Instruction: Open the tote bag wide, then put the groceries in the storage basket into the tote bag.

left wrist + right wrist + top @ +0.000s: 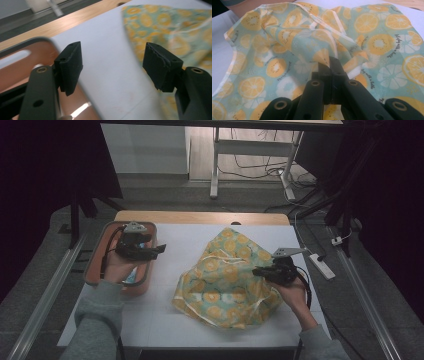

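A crumpled cloth (225, 275) printed with yellow citrus slices on pale green lies heaped on the right half of the white table. My right gripper (256, 270) reaches into it from the right. In the right gripper view the jaws (329, 62) are shut on a pinched fold of the cloth (287, 37). My left gripper (160, 249) hovers over the right rim of an orange-brown tray (95, 265) at the table's left. In the left gripper view it (112, 67) is open with nothing between the jaws, above the tray (15, 72) and white tabletop, the cloth (175, 22) lying beyond.
The white tabletop (165, 320) has bare room between tray and cloth and along its front edge. A wooden strip (200, 216) runs along the far edge. A small blue thing (131, 277) lies in the tray. On the floor to the right lies a power strip (322, 265).
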A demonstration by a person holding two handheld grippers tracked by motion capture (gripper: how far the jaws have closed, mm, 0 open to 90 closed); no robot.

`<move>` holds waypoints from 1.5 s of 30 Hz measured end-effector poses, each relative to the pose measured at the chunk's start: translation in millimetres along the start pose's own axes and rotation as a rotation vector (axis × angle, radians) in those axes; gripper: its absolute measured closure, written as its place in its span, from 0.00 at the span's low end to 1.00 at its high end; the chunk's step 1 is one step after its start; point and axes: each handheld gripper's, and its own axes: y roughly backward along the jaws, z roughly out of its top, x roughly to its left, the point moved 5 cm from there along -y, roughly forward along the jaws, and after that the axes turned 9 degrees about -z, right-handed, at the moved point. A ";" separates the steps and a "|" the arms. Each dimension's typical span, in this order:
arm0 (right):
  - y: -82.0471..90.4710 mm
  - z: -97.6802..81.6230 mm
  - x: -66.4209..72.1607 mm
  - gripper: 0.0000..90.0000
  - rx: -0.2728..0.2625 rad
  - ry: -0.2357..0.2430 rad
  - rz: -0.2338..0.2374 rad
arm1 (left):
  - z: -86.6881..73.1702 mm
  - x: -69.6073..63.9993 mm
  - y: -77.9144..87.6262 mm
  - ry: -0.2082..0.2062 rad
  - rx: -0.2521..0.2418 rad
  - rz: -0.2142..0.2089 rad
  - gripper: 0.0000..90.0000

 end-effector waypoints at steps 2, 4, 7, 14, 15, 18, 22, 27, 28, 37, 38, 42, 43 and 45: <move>-0.4 0.2 0.3 0.99 -0.003 0.003 0.001 | -3.8 9.2 -0.1 0.012 0.017 0.041 0.35; -0.6 0.4 0.7 0.99 -0.002 0.003 0.002 | -6.9 17.3 -1.2 0.022 0.029 0.068 0.35; -0.9 0.4 0.7 0.99 -0.001 0.003 0.002 | -11.7 27.8 -3.4 0.042 0.048 0.089 0.35; -1.6 -0.5 0.9 0.99 0.000 0.006 -0.001 | -21.4 46.6 -6.3 0.087 0.078 0.126 0.35; -1.8 -0.8 0.9 0.99 0.002 0.005 -0.001 | -22.9 49.4 -7.0 0.094 0.084 0.135 0.35; -3.2 -1.7 1.3 0.99 0.008 0.008 -0.002 | -28.7 58.8 -11.4 0.121 0.114 0.141 0.34; -3.8 -2.1 2.2 0.99 0.012 0.010 -0.004 | -36.0 69.0 -18.9 0.154 0.150 0.143 0.34; -6.2 -4.6 1.8 0.99 0.022 0.010 -0.005 | -42.0 78.9 -26.6 0.184 0.176 0.145 0.34; -7.2 -5.4 1.7 0.99 0.026 0.009 -0.006 | -43.0 81.0 -28.5 0.190 0.180 0.149 0.34; -10.3 -7.5 2.2 0.99 0.038 0.008 -0.009 | -45.1 91.3 -43.1 0.200 0.224 0.156 0.34; -10.5 -7.5 2.5 0.99 0.038 0.010 -0.009 | -46.1 92.7 -44.9 0.204 0.231 0.159 0.34; -11.5 -7.8 3.1 0.98 0.041 0.013 -0.007 | -51.6 96.1 -52.8 0.217 0.270 0.154 0.34; -11.6 -7.9 3.4 0.98 0.041 0.012 -0.007 | -53.2 97.1 -54.7 0.221 0.280 0.153 0.34; -10.9 -7.7 3.5 0.98 0.039 0.014 -0.007 | -55.3 98.7 -57.3 0.228 0.298 0.156 0.34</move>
